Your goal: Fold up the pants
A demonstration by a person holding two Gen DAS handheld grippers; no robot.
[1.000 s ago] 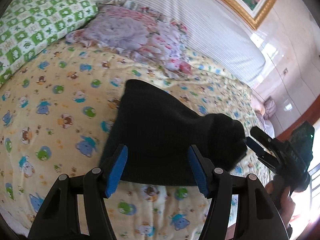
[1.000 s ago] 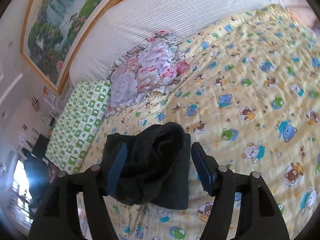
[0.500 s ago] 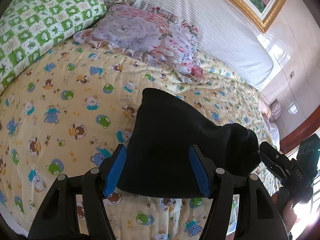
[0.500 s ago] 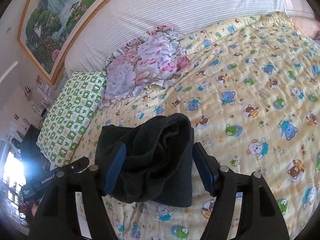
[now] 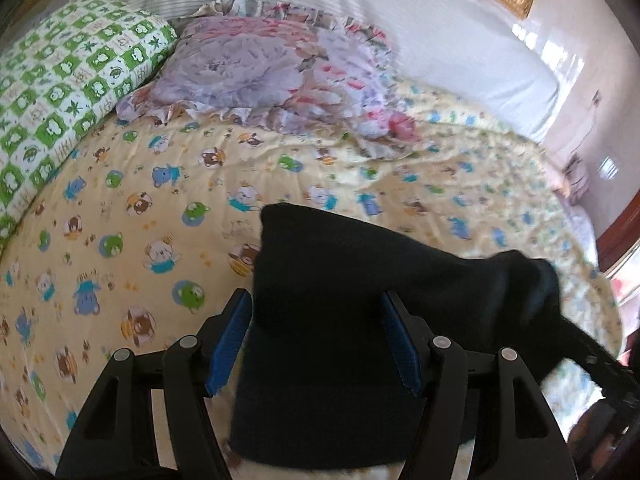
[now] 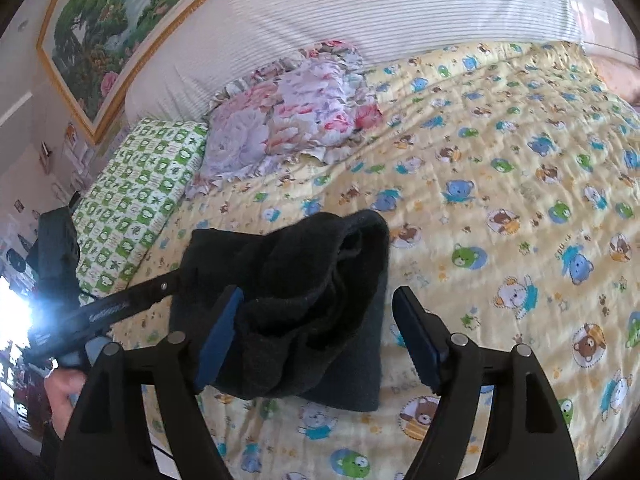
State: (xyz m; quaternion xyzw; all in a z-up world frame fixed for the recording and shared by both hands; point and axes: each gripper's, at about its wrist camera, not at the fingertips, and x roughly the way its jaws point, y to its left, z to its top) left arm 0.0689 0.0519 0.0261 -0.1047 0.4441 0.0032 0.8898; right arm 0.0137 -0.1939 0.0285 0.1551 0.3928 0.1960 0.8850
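The black pants are a folded bundle lifted off the yellow cartoon-print bedspread. In the left wrist view the bundle fills the space between my left gripper's wide-apart blue pads and hangs below them. In the right wrist view a bunched roll of the pants sits between my right gripper's spread pads, against the left pad, over a flat folded layer. Both grippers stay spread wide with the bundle resting across them; the left gripper's black body shows at the pants' left edge.
A floral pillow and a green checkered pillow lie at the head of the bed against a white striped headboard. A framed painting hangs above. The bedspread stretches right of the pants.
Both grippers have moved in on the pants and raised them. The bundle now sits deeper between the pads of each gripper. The jaw openings look unchanged.
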